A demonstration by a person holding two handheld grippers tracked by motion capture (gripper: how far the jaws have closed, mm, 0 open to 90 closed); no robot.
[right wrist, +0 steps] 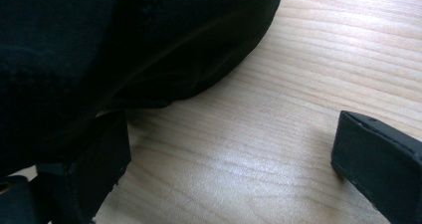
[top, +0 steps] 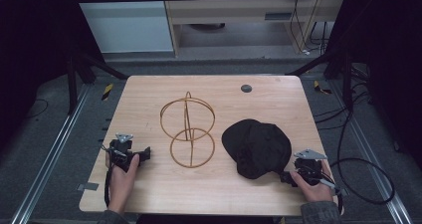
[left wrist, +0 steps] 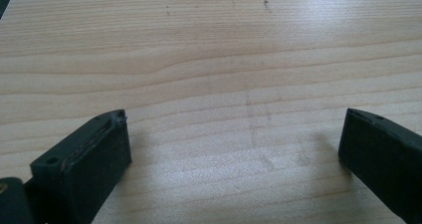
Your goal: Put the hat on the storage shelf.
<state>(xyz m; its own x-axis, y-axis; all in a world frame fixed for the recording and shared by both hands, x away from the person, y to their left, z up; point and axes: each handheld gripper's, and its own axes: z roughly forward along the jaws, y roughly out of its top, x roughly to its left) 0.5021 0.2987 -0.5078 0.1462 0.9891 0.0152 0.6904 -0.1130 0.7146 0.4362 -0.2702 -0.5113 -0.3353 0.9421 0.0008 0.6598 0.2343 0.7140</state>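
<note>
1. Right gripper [top: 287, 175]: the jaws stand spread wide with nothing pinched. In the right gripper view one jaw sits against the edge of the black cap [right wrist: 124, 40], partly under its overhang; the other jaw is over bare wood, well apart from the fabric.
2. Left gripper [top: 144, 154]: the jaws are spread, with only table grain between them. It rests near the left edge of the table [top: 149, 194].
3. The black cap [top: 258, 147] lies near the right edge of the table, toward the front right corner, crown up, just beside the right gripper.
4. Handling judgement: the cap is light and soft. The crown fabric will likely collapse under pressure, so a pinch there gives poor control. The rim or the brim edge looks like the firmer hold.
5. A wire stand [top: 188, 130], built of two rings joined by uprights, lies at the centre of the table, between the grippers and apart from the cap. It looks light, rigid and easily tipped.
</note>
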